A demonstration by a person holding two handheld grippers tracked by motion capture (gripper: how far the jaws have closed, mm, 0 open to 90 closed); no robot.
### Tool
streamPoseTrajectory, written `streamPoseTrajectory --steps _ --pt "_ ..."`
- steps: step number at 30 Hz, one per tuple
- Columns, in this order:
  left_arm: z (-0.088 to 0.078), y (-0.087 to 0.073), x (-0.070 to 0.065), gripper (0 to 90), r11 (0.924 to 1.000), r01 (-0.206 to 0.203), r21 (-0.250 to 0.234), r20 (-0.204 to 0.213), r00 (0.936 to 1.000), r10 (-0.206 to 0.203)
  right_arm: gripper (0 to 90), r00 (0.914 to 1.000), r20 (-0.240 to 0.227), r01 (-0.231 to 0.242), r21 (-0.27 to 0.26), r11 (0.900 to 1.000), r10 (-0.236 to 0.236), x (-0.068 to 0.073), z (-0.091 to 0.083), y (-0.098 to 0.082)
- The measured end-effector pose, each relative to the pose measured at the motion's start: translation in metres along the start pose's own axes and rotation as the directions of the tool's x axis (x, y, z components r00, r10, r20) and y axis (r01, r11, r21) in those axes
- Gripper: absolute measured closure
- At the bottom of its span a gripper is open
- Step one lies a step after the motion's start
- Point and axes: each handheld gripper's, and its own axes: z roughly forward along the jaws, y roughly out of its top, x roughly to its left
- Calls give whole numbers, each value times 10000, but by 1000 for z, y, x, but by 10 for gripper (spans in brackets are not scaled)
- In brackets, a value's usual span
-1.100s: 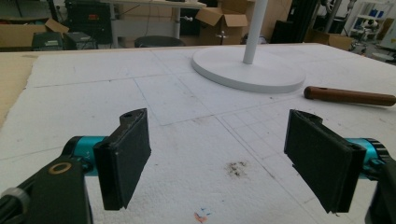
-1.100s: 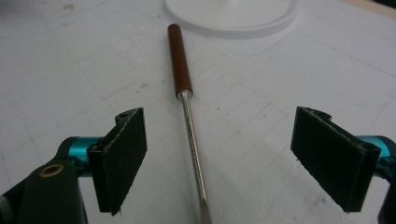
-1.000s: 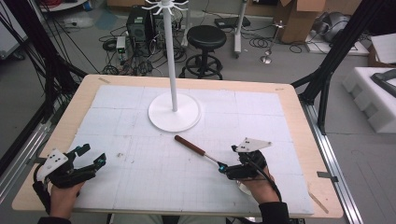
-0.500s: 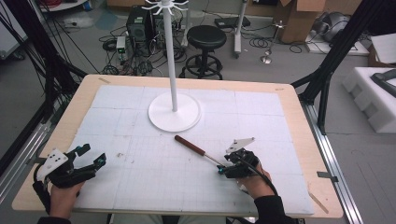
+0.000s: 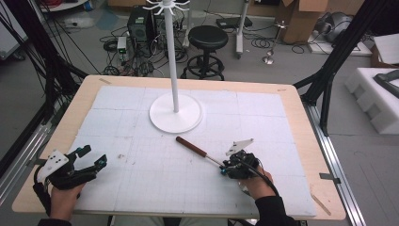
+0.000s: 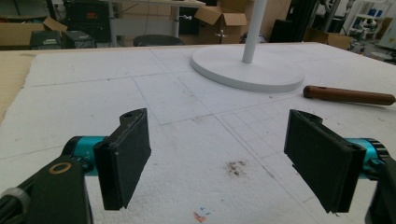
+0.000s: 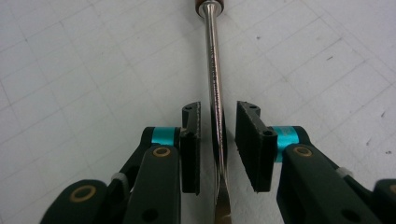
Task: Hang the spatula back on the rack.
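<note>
A tool with a brown wooden handle [image 5: 192,146] and a thin metal shaft lies on the white foam mat, pointing at the person's right hand. My right gripper [image 5: 225,169] is low over the shaft's near end. In the right gripper view the shaft [image 7: 212,56] runs between the jaws of the right gripper [image 7: 217,116]. The jaws have just been closing, and a narrow gap still shows on each side of the shaft. My left gripper [image 5: 93,156] rests at the mat's near left corner. The left gripper [image 6: 217,154] has its jaws wide apart with nothing between them, and the tool [image 6: 348,95] lies far off.
A white stand with a round base [image 5: 162,117] and a tall pole [image 5: 172,56] sits at the middle back of the mat, just beyond the tool's handle. Its base [image 6: 233,72] shows ahead of the left gripper. The wooden table edge [image 5: 306,141] frames the mat.
My right gripper has slid toward the tool's shaft and its jaws have narrowed around it. The tool and the left gripper have stayed put.
</note>
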Motion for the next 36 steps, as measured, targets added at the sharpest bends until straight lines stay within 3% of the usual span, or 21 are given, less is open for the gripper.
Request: streamPoseTrajectory --steps 6,11,19,24,29,36 --pt "0 0 0 230 10000 8 6 13 10000 -8 816 9996 -92 264 386 9989 -260 0 1 6" --pt "0 0 0 230 10000 4 11 13 10000 -4 824 9997 -231 13 651 9979 2 -2 1 9" --pt "0 0 0 230 10000 6 23 17 10000 -6 843 9998 -189 54 757 9971 -40 -1 1 10" --pt "0 0 0 230 10000 -12 17 8 10000 12 845 9996 -195 -199 397 9990 206 -1 0 5" --pt "0 0 0 229 10000 35 14 -11 10000 -35 845 9981 -477 -405 -312 9987 390 1 -9 2" --pt "0 0 0 230 10000 60 -8 -31 10000 -60 845 9938 -960 -717 -1603 9845 567 3 -26 4"
